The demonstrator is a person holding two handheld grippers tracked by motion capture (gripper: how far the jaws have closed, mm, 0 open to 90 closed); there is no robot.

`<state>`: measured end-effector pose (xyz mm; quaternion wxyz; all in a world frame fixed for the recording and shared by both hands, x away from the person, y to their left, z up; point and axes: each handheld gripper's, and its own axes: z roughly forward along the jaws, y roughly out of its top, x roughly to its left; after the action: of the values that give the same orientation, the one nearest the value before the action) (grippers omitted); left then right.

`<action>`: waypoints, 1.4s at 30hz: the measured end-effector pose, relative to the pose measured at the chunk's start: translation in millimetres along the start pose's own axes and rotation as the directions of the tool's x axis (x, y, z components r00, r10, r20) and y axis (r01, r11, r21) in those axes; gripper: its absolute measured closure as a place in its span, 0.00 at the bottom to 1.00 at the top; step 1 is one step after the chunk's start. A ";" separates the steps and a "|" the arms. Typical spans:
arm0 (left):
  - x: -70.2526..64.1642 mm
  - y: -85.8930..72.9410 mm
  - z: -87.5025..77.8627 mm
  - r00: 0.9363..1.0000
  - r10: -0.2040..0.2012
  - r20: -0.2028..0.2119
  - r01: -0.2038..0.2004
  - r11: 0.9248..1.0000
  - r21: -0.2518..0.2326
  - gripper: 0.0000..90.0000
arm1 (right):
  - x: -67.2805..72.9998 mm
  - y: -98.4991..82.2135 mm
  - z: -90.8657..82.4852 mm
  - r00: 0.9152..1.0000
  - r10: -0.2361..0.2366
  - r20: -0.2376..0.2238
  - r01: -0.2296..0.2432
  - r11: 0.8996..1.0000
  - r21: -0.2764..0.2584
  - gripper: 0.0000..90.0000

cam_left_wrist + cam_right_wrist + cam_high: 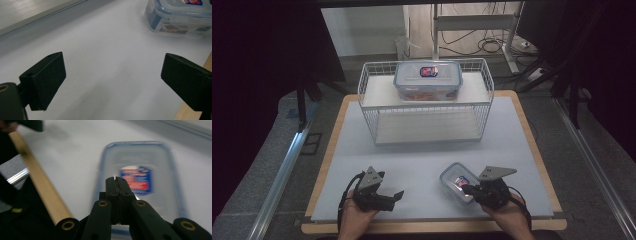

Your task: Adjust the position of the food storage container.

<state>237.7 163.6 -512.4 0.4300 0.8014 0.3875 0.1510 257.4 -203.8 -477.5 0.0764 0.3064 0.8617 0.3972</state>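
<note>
The right claw (473,190) is hovering over the near edge of the small lidded container (458,182) on the surface (412,160), its jaws pressed together on nothing. It would need to spread first, I reckon. The left claw (393,196) is resting gaping, empty.

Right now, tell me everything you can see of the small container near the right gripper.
The small container is a clear plastic rectangular box with rounded corners, a blue-edged lid and a red and blue label on top. It lies flat on the grey mat near the front edge. The right gripper, jaws pressed together, is over its near end; whether they pinch the lid's rim is unclear.
</note>
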 end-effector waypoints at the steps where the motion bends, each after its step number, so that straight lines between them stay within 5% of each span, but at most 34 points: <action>1: 0.0 0.0 -0.1 1.000 0.001 0.000 -0.001 1.000 0.000 0.07 | 4.7 -1.7 0.3 1.000 -0.009 -0.015 0.009 1.000 0.007 0.99; 7: 0.2 -0.1 -0.3 1.000 0.000 0.000 0.000 1.000 0.000 0.07 | 18.0 -11.0 -0.5 0.998 -0.030 -0.055 0.031 0.999 0.012 0.99; 10: 0.4 -0.1 -0.1 1.000 -0.003 0.001 0.003 1.000 -0.002 0.07 | 26.0 -20.1 5.5 0.996 -0.055 -0.066 0.060 0.996 0.065 0.99; 17: 1.0 -0.7 0.7 1.000 -0.004 0.001 0.004 1.000 0.006 0.07 | 20.7 -25.6 5.4 0.997 -0.060 -0.055 0.064 0.994 0.085 0.99; 25: 1.0 -0.9 1.3 1.000 -0.008 0.002 0.008 1.000 0.009 0.07 | -17.3 -32.8 -4.9 0.996 0.001 0.087 -0.011 0.994 0.109 0.99; 31: 1.3 -0.9 0.5 1.000 -0.007 0.000 0.007 1.000 0.009 0.07 | -38.9 -40.0 -21.4 0.991 0.074 0.116 -0.083 0.993 0.079 0.99; 36: 2.3 -0.9 2.0 1.000 -0.013 0.006 0.013 1.000 0.012 0.07 | -58.1 -47.6 -39.5 0.970 0.131 0.204 -0.144 0.988 0.050 0.99; 42: -0.4 -0.2 4.6 1.000 -0.008 0.010 0.008 1.000 0.019 0.07 | -83.7 -33.3 -29.3 0.949 0.194 0.250 -0.202 0.979 0.007 0.97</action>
<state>240.0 160.8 -515.2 0.4250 0.8047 0.3897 0.1416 297.9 -288.3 -491.5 0.1385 0.4396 0.8167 0.3472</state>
